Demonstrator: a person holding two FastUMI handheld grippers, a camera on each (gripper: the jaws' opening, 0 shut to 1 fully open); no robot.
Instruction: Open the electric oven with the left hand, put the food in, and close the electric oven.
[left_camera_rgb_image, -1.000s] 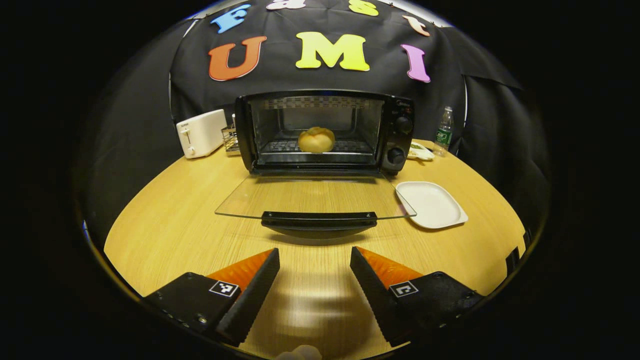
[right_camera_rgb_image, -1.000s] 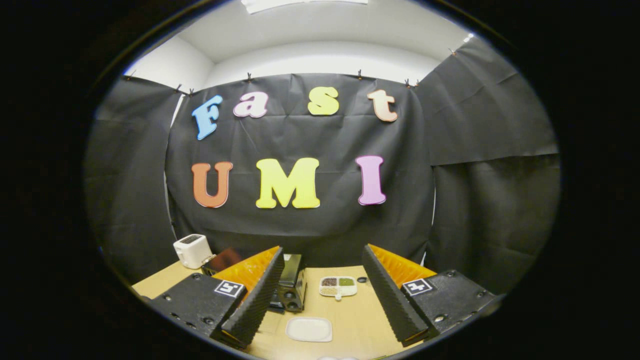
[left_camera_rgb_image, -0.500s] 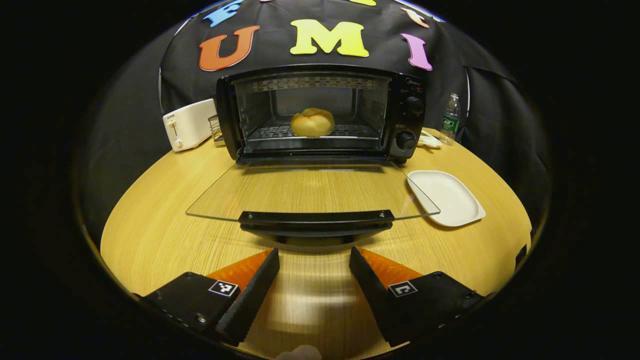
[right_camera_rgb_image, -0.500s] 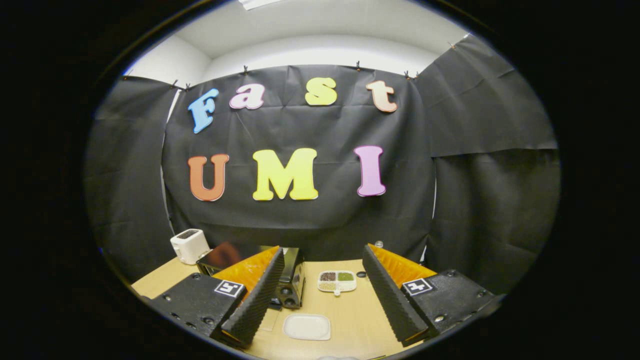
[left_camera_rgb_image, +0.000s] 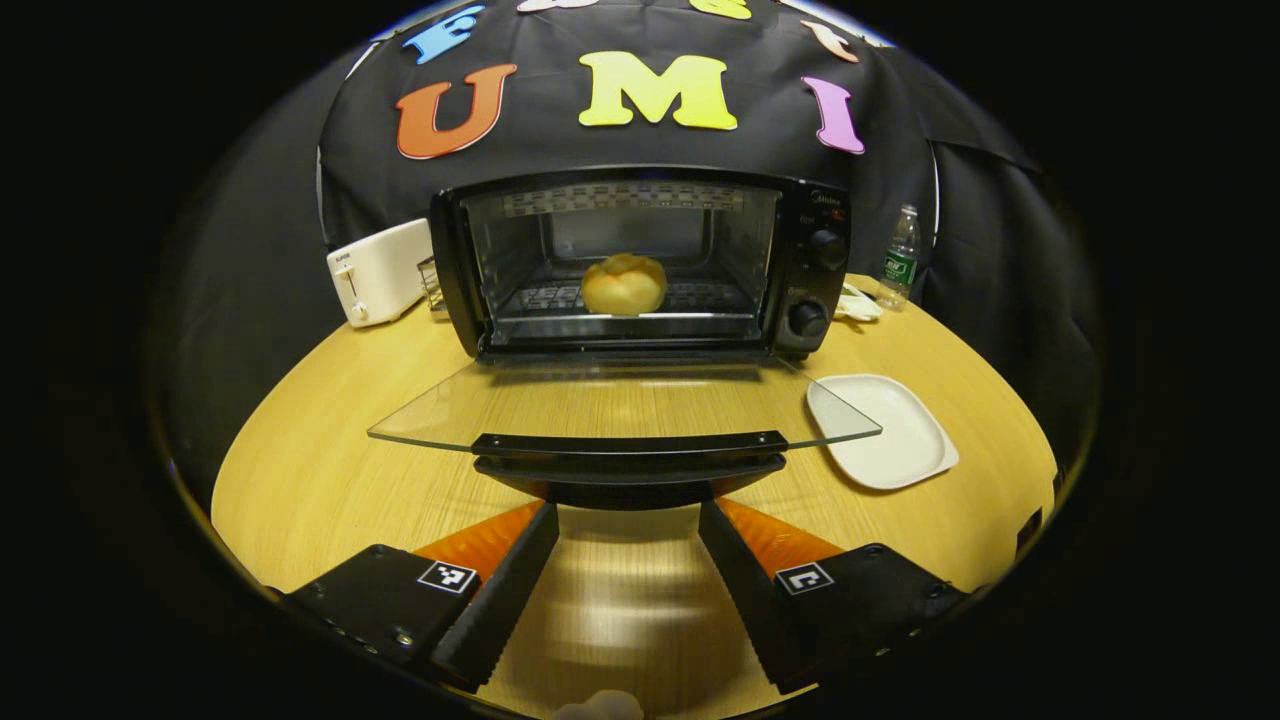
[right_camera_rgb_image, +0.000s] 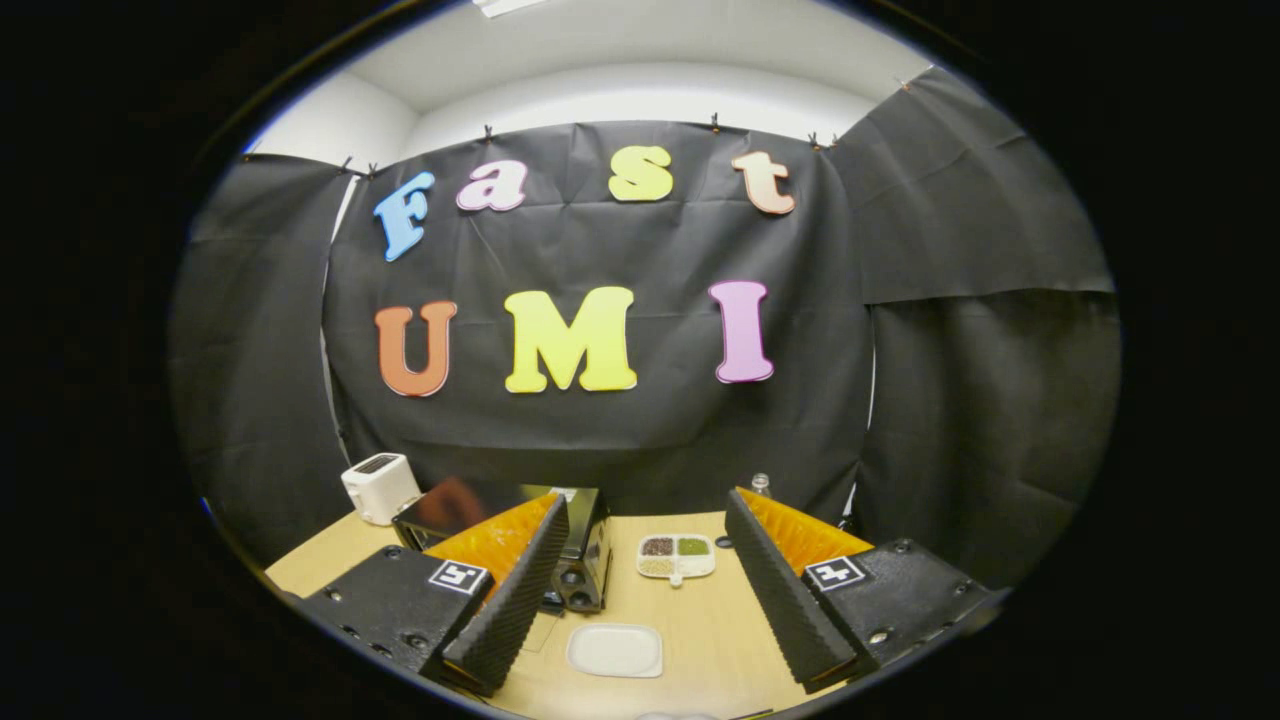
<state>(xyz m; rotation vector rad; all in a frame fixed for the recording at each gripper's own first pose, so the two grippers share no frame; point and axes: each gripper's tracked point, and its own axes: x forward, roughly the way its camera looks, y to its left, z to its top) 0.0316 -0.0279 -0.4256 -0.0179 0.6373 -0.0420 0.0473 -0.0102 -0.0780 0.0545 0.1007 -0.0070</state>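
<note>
The black electric oven (left_camera_rgb_image: 640, 260) stands open at the back of the round wooden table (left_camera_rgb_image: 330, 460). A golden bun (left_camera_rgb_image: 623, 283) rests on its rack. The glass door (left_camera_rgb_image: 620, 405) lies out flat toward me, its black handle (left_camera_rgb_image: 628, 452) at the near edge. My left gripper (left_camera_rgb_image: 628, 520) is open, low over the table, with its fingertips just under and in front of that handle, not gripping it. My right gripper (right_camera_rgb_image: 645, 520) is open and empty, held high above the table; its left finger hides part of the oven (right_camera_rgb_image: 585, 550).
A white plate (left_camera_rgb_image: 882, 430) lies right of the door, also seen from above as the plate (right_camera_rgb_image: 615, 650). A white toaster (left_camera_rgb_image: 378, 272) sits left of the oven. A water bottle (left_camera_rgb_image: 901, 258) and a compartment dish (right_camera_rgb_image: 676, 557) stand at the back right.
My left gripper has come forward and lower, so the door handle now sits right at its fingertips. The right gripper has tipped down slightly. Bun and door have not moved.
</note>
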